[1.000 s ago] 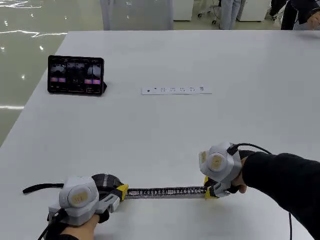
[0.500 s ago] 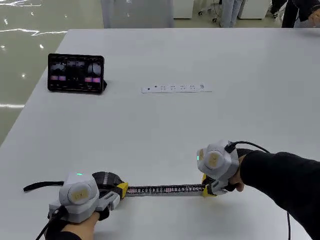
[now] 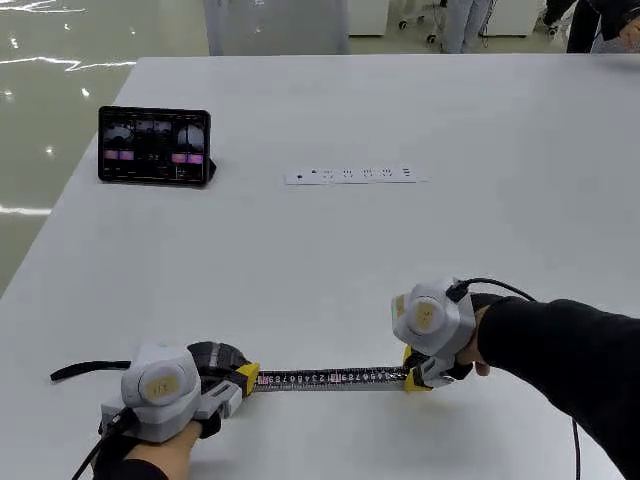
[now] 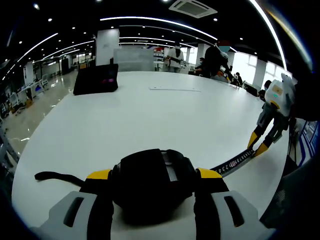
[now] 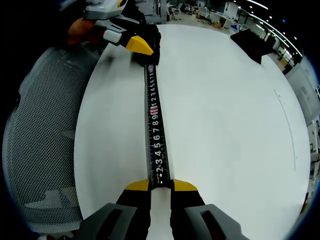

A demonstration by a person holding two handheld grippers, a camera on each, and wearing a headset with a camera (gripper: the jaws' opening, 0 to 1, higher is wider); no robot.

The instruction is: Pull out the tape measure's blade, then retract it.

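White bench (image 3: 400,270), wide, pale glossy top. Dark tablet (image 3: 154,146) seen propped upright at far left, screen lit. Thin white strip (image 3: 350,176) with small dark marks laid flat at mid-bench, right of tablet, well apart from it. Near front edge, black tape measure case (image 3: 215,359) seen at left; blade (image 3: 330,378) extended rightward from it, flat along surface, numbers up. Black strap (image 3: 88,370) laid on bench, left of case.

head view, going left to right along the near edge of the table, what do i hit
black strap → left tool gripping the tape measure case → blade → right tool pinching the blade's end → person's sleeve
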